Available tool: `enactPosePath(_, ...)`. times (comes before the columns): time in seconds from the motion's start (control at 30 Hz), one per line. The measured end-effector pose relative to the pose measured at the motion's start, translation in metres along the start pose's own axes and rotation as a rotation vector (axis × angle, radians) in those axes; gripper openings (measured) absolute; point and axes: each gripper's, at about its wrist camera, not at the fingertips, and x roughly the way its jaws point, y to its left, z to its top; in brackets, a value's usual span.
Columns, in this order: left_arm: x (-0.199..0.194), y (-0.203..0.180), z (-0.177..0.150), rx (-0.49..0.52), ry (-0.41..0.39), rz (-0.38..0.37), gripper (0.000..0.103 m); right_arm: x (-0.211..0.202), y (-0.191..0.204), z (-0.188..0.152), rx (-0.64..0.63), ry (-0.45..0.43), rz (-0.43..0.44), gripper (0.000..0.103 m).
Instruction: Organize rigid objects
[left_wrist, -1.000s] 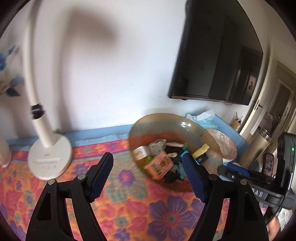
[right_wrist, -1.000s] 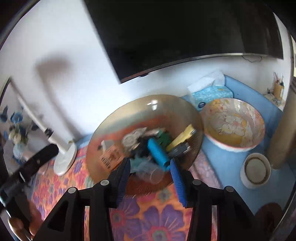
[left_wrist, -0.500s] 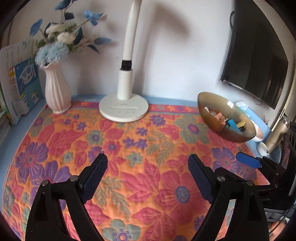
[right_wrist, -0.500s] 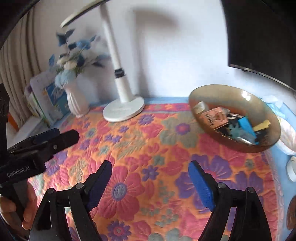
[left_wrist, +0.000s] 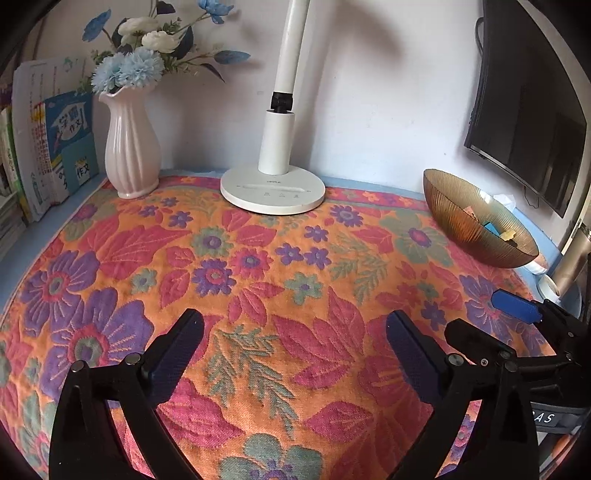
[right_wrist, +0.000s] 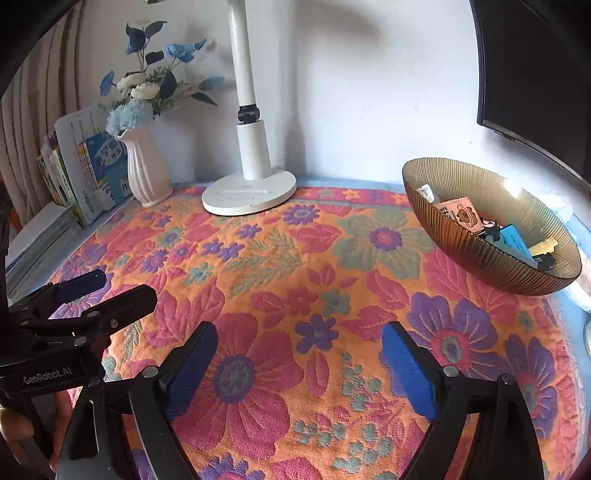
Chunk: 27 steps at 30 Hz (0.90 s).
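Two pairs of tongs, left tongs (left_wrist: 295, 350) and right tongs (right_wrist: 299, 363), hover wide and empty over the floral-clothed desk (right_wrist: 280, 280); small rigid items sit in the ribbed amber glass bowl (right_wrist: 476, 254) far right, so the right tongs should probably reach in from above.

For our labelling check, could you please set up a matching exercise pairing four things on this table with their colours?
Things:
1. vase
2. lamp
3. bowl
4. flowers

Colours:
A. amber brown
B. blue and white
C. pale pink
D. white

Pairs: 1-C, 2-D, 3-A, 4-B
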Motion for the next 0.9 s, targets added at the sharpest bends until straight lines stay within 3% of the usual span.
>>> enactPosePath(0.43,-0.0047,-0.0025,-0.0017,0.007,-0.033,0.064,0.101,-0.0076,0.0007,-0.0014,0.011,-0.036,-0.004,0.103)
enactPosePath(0.9,-0.005,-0.0006,-0.0016,-0.003,-0.036,0.065,0.102,-0.0022,-0.0046,-0.0011,0.037,-0.008,-0.012,0.103)
